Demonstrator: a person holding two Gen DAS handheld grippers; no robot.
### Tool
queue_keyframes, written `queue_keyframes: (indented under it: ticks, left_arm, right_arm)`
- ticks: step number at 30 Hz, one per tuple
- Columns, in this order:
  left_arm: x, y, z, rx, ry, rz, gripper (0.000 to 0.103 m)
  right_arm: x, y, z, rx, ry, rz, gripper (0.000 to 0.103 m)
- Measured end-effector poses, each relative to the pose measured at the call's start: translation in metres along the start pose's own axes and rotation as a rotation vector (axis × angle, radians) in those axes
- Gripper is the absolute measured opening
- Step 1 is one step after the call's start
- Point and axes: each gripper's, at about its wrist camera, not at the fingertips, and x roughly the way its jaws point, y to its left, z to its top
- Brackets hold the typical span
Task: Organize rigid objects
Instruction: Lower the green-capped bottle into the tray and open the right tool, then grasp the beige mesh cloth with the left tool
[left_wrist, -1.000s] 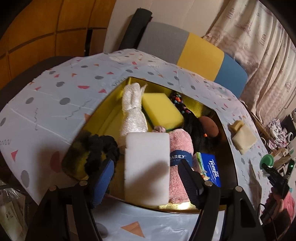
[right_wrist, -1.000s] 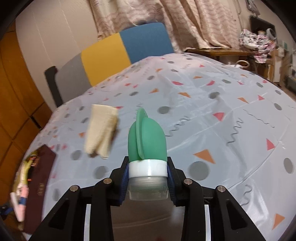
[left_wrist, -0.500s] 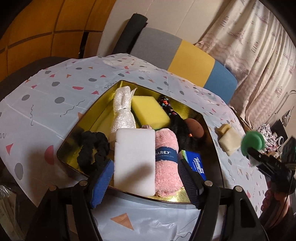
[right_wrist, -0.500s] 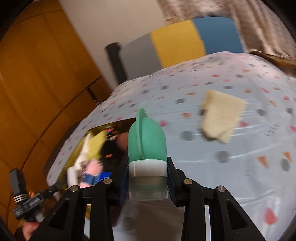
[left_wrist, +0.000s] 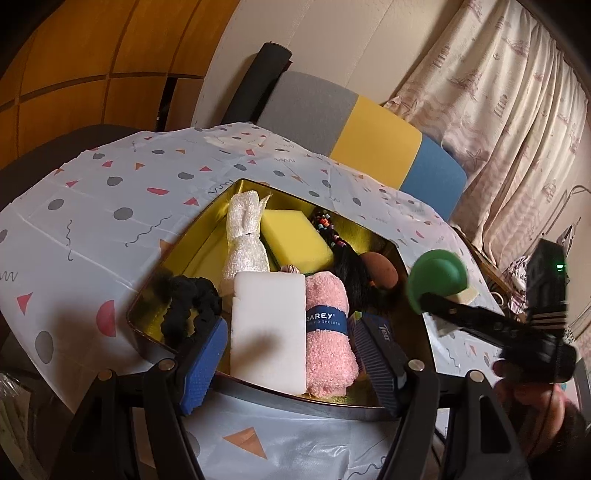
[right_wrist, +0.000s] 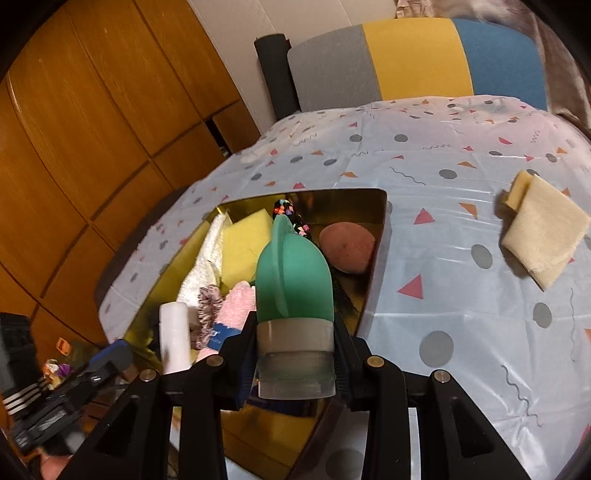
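Observation:
My right gripper (right_wrist: 295, 332) is shut on a green squeeze bottle (right_wrist: 293, 273), gripping it at the clear cap end, green end pointing forward. It hangs over the right part of the gold tray (right_wrist: 376, 258). In the left wrist view the green bottle (left_wrist: 436, 280) and right gripper (left_wrist: 428, 301) come in over the tray's right rim. My left gripper (left_wrist: 288, 354) stands open at the tray's (left_wrist: 192, 266) near edge, fingers apart around a white block (left_wrist: 267, 328) and a pink rolled dishcloth (left_wrist: 327, 328), touching neither. The tray also holds a yellow sponge (left_wrist: 295, 236) and a black scrunchie (left_wrist: 188, 306).
A folded beige cloth (right_wrist: 543, 240) lies on the patterned tablecloth (right_wrist: 443, 295) right of the tray. A brown round sponge (right_wrist: 347, 247) and a beaded hair piece (left_wrist: 328, 229) sit in the tray's far part. A grey, yellow and blue chair back (left_wrist: 369, 125) stands behind the table.
The right gripper carried the green bottle leftward from over the bare tablecloth to over the tray. The left gripper stayed open at the tray's near edge, tilting slightly.

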Motion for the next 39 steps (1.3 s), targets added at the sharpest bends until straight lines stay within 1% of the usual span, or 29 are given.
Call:
queue_keyframes:
  ticks: [3,7,10,12,14,21,27,31,39]
  left_arm:
    - [-0.002,0.001,0.000,-0.003,-0.004,0.002,0.073]
    - [-0.002,0.000,-0.001,-0.003,-0.001,0.000,0.073]
    - [0.000,0.000,-0.001,-0.002,0.003,-0.003,0.073]
    - [0.001,0.000,-0.002,-0.004,0.007,-0.004,0.073]
    - [0.003,-0.001,-0.003,-0.006,0.015,-0.004,0.073]
    - [0.003,-0.012,-0.005,0.016,0.025,-0.018,0.072]
    - [0.006,-0.027,-0.005,0.047,0.050,-0.058,0.072]
    - [0.009,-0.041,-0.006,0.079,0.068,-0.064,0.072]
    - [0.021,-0.075,-0.009,0.148,0.127,-0.079,0.072]
  right_arm:
    - [0.014,0.000,0.006,-0.015,0.005,-0.038,0.037]
    - [0.023,-0.001,0.012,-0.029,-0.006,-0.105,0.041]
    - [0.017,-0.007,0.011,-0.001,-0.026,-0.096,0.044]
    - [0.008,-0.007,0.009,-0.002,-0.047,-0.099,0.049]
    - [-0.003,-0.007,0.006,-0.010,-0.073,-0.104,0.055]
    - [-0.024,-0.012,-0.006,-0.019,-0.106,-0.114,0.058]
    - [-0.034,-0.036,-0.015,0.042,-0.112,-0.126,0.059]
    - [-0.042,-0.057,-0.022,0.094,-0.117,-0.148,0.062]
    - [-0.053,-0.112,-0.040,0.211,-0.107,-0.197,0.063]
